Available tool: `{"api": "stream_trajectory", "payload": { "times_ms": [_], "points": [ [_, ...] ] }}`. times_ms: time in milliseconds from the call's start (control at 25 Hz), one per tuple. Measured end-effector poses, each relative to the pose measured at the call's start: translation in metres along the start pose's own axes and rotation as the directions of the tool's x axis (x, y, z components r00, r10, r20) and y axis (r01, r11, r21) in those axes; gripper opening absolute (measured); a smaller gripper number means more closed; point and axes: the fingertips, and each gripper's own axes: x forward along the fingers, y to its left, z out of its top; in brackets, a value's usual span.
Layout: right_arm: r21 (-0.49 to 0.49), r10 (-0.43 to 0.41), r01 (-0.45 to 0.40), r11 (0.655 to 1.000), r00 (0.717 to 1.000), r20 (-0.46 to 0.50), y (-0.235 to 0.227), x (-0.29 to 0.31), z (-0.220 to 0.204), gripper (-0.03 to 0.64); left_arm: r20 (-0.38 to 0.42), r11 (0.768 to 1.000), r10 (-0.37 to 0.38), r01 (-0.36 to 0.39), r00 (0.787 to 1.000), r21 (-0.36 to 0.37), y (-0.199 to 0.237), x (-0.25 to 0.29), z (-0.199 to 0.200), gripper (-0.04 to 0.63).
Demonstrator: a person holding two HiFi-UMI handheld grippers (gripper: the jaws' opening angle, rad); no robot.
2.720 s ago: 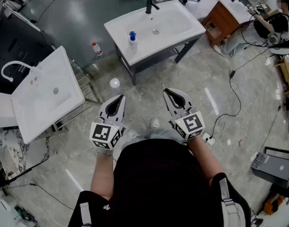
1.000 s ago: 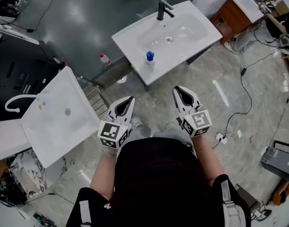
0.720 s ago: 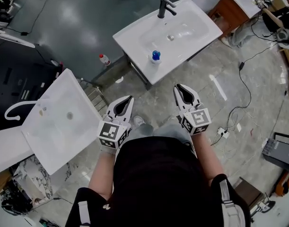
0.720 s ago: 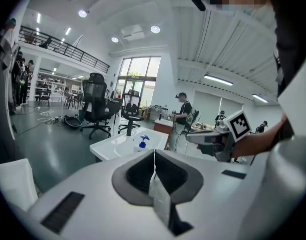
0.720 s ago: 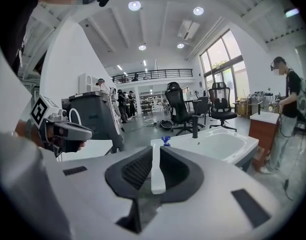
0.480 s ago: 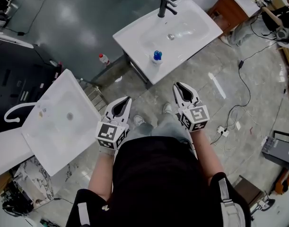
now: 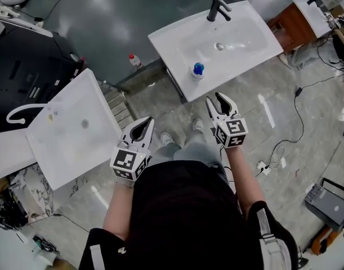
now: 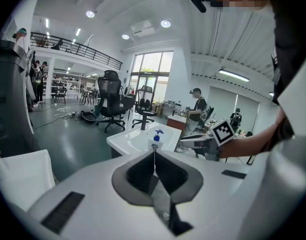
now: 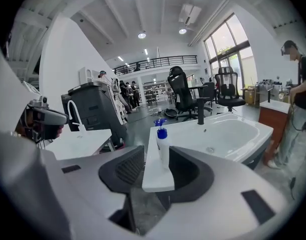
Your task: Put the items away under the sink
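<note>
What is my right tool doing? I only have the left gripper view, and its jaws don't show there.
Observer: The right tool is open, jaws apart with nothing gripped; a blue-capped spray bottle on the sink lines up in the gap ahead.
Operator: Anything else to put away?
Observer: The head view shows a red-capped bottle standing on the floor beside the sink, at its left.

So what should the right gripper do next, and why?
Probably move the right gripper forward to the spray bottle. The bottle stands on the near corner of the sink, lined up between the right gripper's open jaws but ahead of them, not yet reached. The left gripper is shut and farther away.
</note>
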Motion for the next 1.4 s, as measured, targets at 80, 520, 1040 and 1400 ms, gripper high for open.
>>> {"api": "stream_trajectory", "payload": {
  "times_ms": [80, 520, 1040, 1400],
  "points": [
    [0.001, 0.033, -0.033, 0.999, 0.999, -0.019, -0.004, 0.013, -0.005, 0.163, -0.015, 0.999, 0.042, -0.042, 0.999, -0.012, -0.001, -0.002, -0.003, 0.023],
    [-0.048, 0.158, -0.162, 0.986, 0.985, -0.073, -0.018, 0.083, -0.023, 0.219, -0.052, 0.955, 0.271, -0.276, 0.961, -0.108, -0.008, -0.008, -0.014, 0.023],
    [-0.105, 0.210, -0.221, 0.969, 0.971, -0.111, -0.015, 0.137, -0.031, 0.225, -0.089, 0.865, 0.461, -0.469, 0.883, -0.179, -0.023, -0.037, -0.030, 0.023],
    [-0.145, 0.188, -0.201, 0.969, 0.977, -0.097, -0.017, 0.142, -0.033, 0.215, -0.097, 0.859, 0.470, -0.480, 0.877, -0.180, -0.027, -0.039, -0.034, 0.023]
  ]
}}
